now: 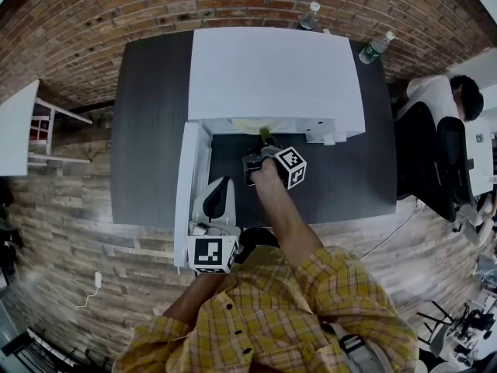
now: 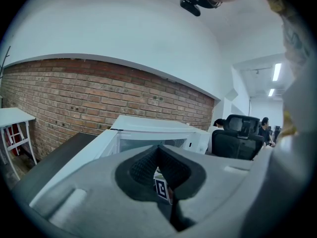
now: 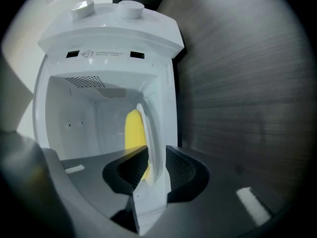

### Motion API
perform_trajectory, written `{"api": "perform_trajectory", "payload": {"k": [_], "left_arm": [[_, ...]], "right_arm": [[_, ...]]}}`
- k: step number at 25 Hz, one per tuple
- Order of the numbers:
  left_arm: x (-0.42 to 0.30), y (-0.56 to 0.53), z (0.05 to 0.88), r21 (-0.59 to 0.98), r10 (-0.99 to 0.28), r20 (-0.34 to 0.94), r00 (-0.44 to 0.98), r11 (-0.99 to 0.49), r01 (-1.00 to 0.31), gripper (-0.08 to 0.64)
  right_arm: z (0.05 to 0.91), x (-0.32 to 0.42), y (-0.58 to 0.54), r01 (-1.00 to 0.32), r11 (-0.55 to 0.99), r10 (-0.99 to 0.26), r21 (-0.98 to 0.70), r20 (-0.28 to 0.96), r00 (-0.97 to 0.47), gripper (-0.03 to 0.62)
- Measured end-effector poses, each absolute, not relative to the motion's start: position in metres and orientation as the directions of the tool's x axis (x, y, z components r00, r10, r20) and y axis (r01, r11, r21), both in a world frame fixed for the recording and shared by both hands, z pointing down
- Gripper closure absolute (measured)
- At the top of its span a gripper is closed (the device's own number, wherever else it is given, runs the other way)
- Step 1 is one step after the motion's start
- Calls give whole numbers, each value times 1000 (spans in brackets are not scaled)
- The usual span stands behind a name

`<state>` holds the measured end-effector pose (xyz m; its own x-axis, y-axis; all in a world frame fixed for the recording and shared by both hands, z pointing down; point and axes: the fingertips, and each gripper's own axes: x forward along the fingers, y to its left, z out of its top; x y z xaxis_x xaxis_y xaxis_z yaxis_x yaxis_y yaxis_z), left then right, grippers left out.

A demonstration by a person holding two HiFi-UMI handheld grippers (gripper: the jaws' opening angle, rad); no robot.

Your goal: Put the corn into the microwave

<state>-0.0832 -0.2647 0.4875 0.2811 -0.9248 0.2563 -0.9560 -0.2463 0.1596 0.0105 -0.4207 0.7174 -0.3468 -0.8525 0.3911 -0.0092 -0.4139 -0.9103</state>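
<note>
The microwave (image 1: 272, 68) stands on the dark table (image 1: 147, 115) with its door (image 1: 189, 185) swung wide to the left. The corn (image 3: 132, 128) already lies inside the cavity on a white plate (image 3: 150, 120), so the placing looks done.

The right gripper (image 3: 156, 155) reaches into the opening; its tongs are spread, and the plate's rim sits in the gap between them without being pinched. The left gripper (image 1: 221, 186) waits just beside the open door, tongs pressed together on nothing.

The risk from here is in the withdrawal: the rim is between the pads, so a pull-back that drifts sideways or lifts could catch the plate and drag it toward the mouth — or tilt it enough to roll the corn off. I cannot tell how far in the plate sits; if it overhangs the front, the closing door may strike it. The right gripper's marker cube (image 1: 290, 167) is close to the cavity's edge and could clip it on a hurried exit.
</note>
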Motion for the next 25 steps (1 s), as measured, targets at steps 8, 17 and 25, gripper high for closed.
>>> {"api": "perform_trajectory", "payload": {"k": [8,17,25], "left_arm": [[-81,-260,484,159,-924,245,295,-262,-952,560],[-77,-247,472,156,-924,209,320,-292,-944,560],[-70,-226,456,148,-920,172,351,-328,-933,560]], "right_arm": [[703,15,-412,-64,-379,-856,-923,376,-356,476],[670,24,-385,-54,-309,-883,-950,307,-354,515],[634,26,-355,-65,-244,-887,-968,249,-389,603]]}}
